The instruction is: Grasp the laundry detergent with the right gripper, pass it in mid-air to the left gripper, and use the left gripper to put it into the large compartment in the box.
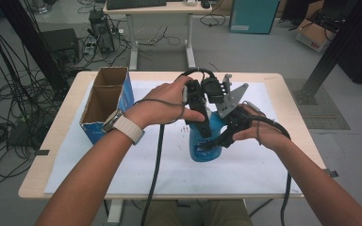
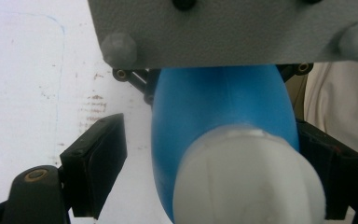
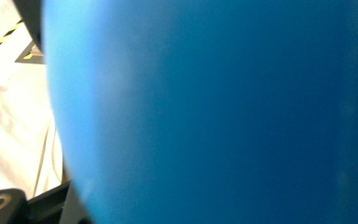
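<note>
two grippers on blue bottle [image 1: 206,141] (white cap [image 2: 247,182]); right [image 1: 226,134] clamps body.

No legible text anywhere; possibly red lettering, unreadable, on the cardboard box [image 1: 315,35].

I'm working in what looks like a robotics lab or test room. My table [image 1: 287,141] sits on a bare grey floor [image 1: 245,52], covered with a white sheet [image 1: 122,174]. At 10 o'clock, cables [image 1: 9,94] sprawl beside a black box [image 1: 61,42]. At 12 o'clock stands a desk [image 1: 160,8] with a keyboard [image 1: 135,4]. At 2 o'clock a black frame post [image 1: 337,49] rises past a cardboard carton [image 1: 313,35].
</note>
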